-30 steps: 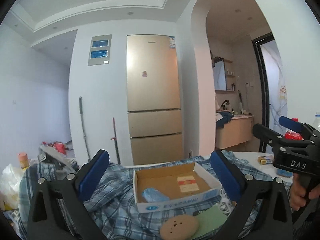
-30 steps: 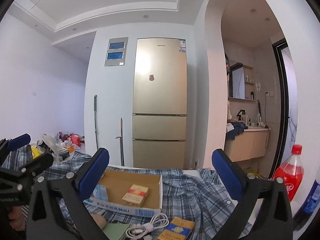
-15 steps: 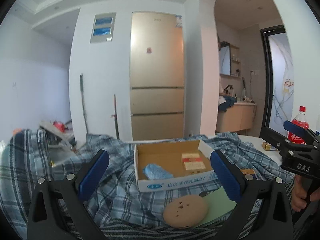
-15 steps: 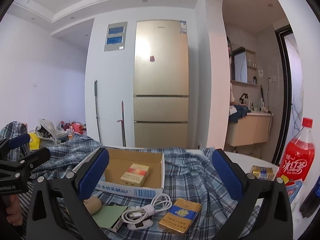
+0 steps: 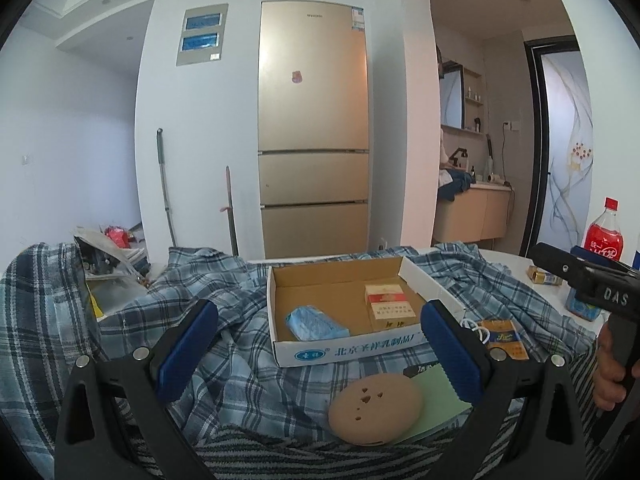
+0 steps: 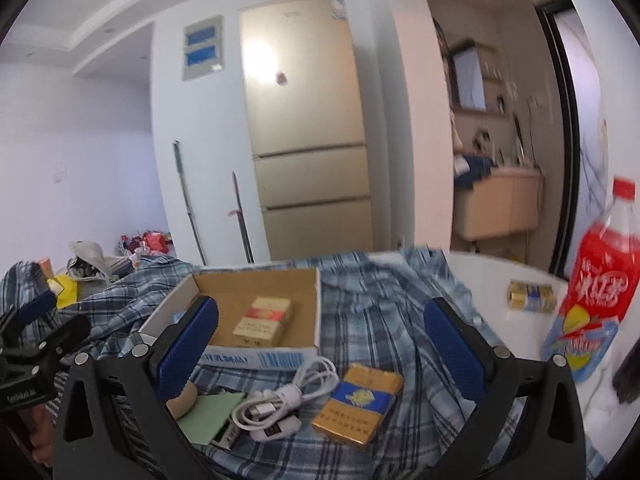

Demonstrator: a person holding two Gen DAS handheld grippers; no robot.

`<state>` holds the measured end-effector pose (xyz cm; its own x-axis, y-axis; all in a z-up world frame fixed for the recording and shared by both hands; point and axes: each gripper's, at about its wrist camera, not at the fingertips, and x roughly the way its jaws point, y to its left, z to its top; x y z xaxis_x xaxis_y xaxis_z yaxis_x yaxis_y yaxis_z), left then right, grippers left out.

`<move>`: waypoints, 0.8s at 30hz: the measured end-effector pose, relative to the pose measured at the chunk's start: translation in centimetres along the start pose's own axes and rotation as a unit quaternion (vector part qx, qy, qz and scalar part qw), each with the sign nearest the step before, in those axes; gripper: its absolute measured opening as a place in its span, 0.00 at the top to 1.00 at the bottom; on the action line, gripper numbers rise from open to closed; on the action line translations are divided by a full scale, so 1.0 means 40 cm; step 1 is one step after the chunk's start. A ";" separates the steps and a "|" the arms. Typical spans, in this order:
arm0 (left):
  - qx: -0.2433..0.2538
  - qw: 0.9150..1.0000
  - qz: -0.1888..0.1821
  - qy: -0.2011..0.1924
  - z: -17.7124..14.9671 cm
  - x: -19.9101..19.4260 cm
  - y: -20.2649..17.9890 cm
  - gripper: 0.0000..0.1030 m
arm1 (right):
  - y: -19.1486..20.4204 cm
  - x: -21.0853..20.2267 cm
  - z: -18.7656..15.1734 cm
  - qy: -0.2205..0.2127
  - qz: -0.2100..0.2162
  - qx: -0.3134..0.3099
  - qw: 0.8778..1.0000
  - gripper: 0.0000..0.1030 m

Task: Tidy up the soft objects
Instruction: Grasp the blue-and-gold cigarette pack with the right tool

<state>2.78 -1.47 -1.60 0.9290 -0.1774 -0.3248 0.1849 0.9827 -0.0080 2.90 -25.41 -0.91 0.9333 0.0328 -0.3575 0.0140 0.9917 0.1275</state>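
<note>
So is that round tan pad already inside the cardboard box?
No, the round tan pad lies on the plaid cloth in front of the cardboard box, outside its walls.

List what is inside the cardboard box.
The cardboard box holds a blue soft pack and a red-and-gold carton. In the right wrist view, the left finger covers the blue pack.

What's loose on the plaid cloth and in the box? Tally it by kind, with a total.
Cigarette packs: 2, one in the cardboard box (red and white), one on the cloth (blue and gold)
Blue tissue pack: 1
Round tan puff: 1
Green card: 1
White cable bundle: 1
Total: 6
</note>
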 end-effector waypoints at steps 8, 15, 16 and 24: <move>0.004 0.999 0.002 0.034 -0.008 0.034 -0.005 0.00 | -0.044 0.089 -0.025 0.119 -0.045 0.023 0.992 0.10; 0.017 0.998 0.006 0.064 -0.017 0.063 -0.016 0.00 | -0.076 0.156 -0.065 0.206 -0.047 0.049 0.976 0.21; 0.016 0.998 0.006 0.065 -0.018 0.063 -0.015 0.00 | -0.079 0.169 -0.072 0.223 -0.046 0.051 0.972 0.22; 0.029 0.998 0.003 0.064 -0.018 0.063 -0.028 0.00 | -0.080 0.235 -0.115 0.304 -0.041 0.049 0.951 0.24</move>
<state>4.70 -2.99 -3.08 0.8821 -0.1599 -0.4430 0.2012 0.9784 0.0475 9.97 -27.72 -8.95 0.5487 0.0501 -0.8345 0.1396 0.9787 0.1505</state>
